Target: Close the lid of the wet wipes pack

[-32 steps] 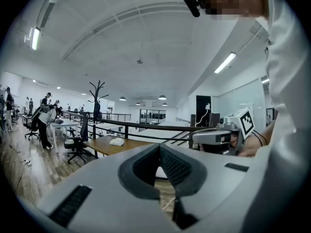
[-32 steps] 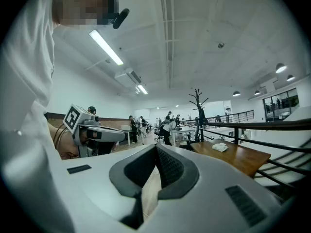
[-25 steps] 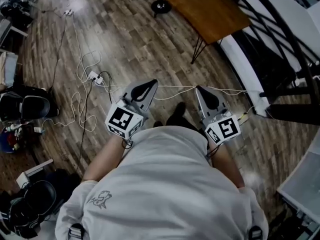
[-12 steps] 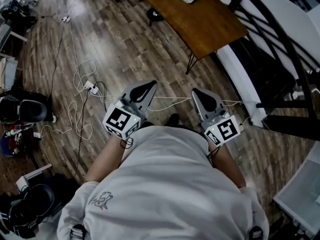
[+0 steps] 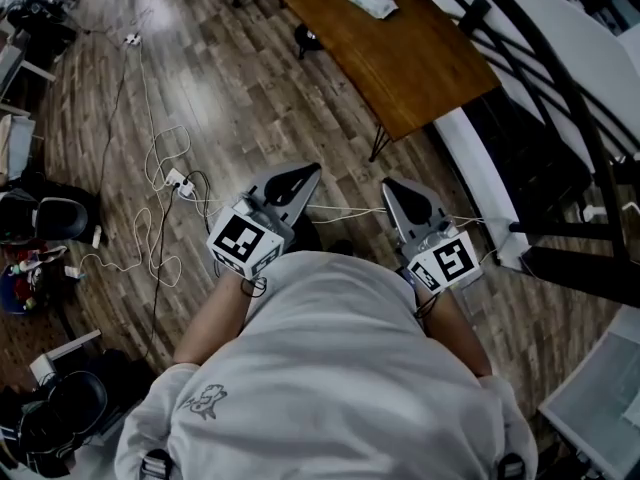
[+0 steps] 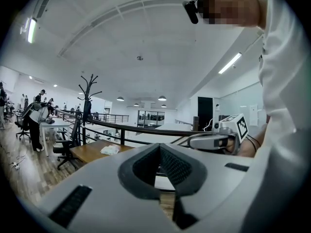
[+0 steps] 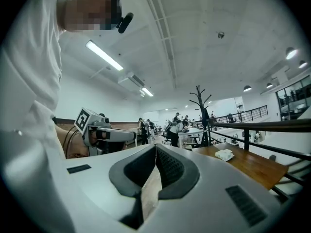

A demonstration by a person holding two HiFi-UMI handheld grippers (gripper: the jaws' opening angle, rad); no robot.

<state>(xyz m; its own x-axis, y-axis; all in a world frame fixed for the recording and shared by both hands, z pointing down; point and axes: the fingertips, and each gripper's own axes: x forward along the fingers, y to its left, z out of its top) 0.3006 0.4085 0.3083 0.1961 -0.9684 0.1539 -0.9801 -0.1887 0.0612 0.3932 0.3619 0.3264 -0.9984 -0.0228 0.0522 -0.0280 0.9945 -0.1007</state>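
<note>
The wet wipes pack is a small white packet lying on a brown wooden table at the top of the head view, well ahead of both grippers. It shows small and far off in the left gripper view and the right gripper view; its lid is too small to make out. My left gripper is held level in front of the person's body, shut and empty. My right gripper is beside it, also shut and empty.
White cables and a power strip trail over the wood floor to the left. A black railing runs along the right beyond the table. Office chairs and clutter stand at far left. A coat stand and people at desks are far off.
The table and the wipes pack have come further into the head view and closer. Both grippers kept their place in front of the body, still shut.
</note>
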